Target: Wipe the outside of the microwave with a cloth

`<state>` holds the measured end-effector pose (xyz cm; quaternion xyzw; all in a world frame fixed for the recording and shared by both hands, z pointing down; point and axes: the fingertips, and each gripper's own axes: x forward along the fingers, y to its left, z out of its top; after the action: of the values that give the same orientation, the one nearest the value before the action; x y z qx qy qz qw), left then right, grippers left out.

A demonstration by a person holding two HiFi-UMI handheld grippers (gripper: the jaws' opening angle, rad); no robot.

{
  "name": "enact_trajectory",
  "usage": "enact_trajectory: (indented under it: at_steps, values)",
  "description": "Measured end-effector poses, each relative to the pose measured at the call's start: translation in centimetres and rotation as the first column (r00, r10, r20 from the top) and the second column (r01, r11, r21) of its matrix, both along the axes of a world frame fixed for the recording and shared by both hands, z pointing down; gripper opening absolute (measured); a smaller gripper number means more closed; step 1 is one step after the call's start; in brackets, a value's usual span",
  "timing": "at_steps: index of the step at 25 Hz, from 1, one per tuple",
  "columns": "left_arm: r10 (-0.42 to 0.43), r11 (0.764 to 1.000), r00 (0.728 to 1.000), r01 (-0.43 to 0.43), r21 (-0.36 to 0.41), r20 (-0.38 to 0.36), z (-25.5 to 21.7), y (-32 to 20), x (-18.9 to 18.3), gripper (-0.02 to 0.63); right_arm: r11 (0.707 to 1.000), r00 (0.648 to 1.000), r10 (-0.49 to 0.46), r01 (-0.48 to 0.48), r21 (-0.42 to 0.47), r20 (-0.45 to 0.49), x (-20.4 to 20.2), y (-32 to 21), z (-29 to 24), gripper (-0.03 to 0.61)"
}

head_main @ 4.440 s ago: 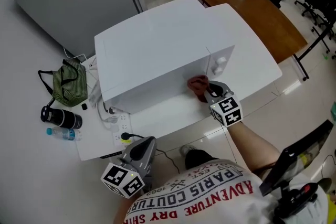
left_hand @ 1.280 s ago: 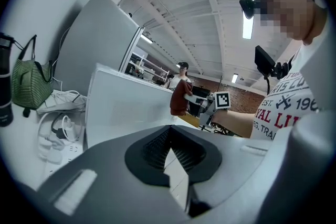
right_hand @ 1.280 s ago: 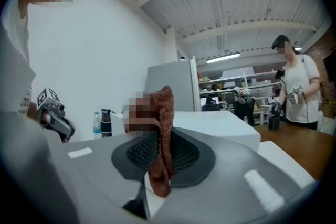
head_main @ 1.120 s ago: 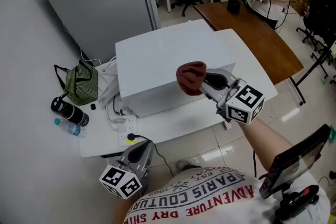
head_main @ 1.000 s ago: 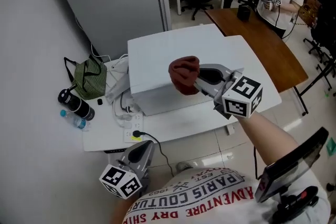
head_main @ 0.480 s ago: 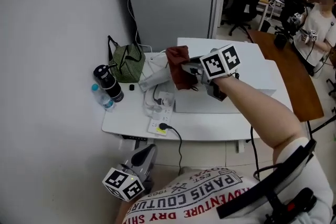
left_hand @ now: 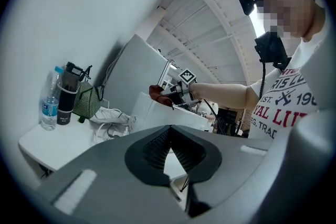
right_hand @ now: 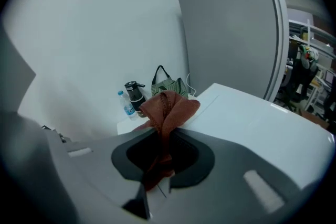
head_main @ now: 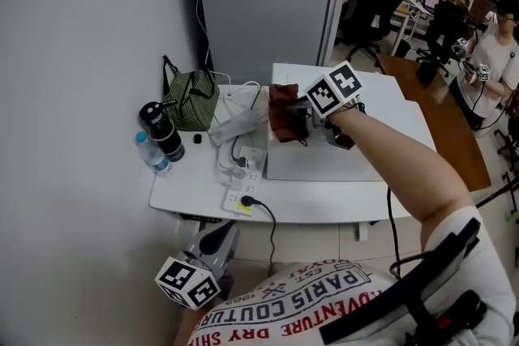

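From the head view, the right gripper (head_main: 298, 114) holds a reddish-brown cloth (head_main: 281, 113) at the left top edge of the white microwave (head_main: 357, 134). The left gripper (head_main: 220, 235) hangs low, well in front of the microwave. A green bag (head_main: 188, 103), a black flask (head_main: 162, 130) and a water bottle (head_main: 151, 154) stand left of the microwave.

In the left gripper view, the jaws are pressed together with nothing between them, and the microwave is well ahead.

In the right gripper view, the jaws are clamped on the cloth, which bunches up above the microwave's top.

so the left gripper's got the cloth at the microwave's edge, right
Not the left: the right gripper is shut on the cloth at the microwave's edge, as the right gripper view shows. The left gripper is shut on nothing.
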<state>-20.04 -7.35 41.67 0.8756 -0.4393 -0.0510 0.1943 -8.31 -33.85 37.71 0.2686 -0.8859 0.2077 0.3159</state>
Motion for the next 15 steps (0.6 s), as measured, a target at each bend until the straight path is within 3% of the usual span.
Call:
enact_trajectory:
  at_steps: [9,15]
  values:
    - [0.098,0.995,0.995,-0.098,0.019,0.006,-0.5,-2.8,3.4,0.006,0.991,0.992,0.127,-0.128,-0.040,-0.021,9.5,-0.6,1.2,0.044]
    - [0.252,0.968,0.968,-0.252,0.009,0.012,0.0,-4.2,9.9,0.006,0.970,0.972,0.235,-0.235,-0.059,-0.010,19.3,0.2,1.4,0.044]
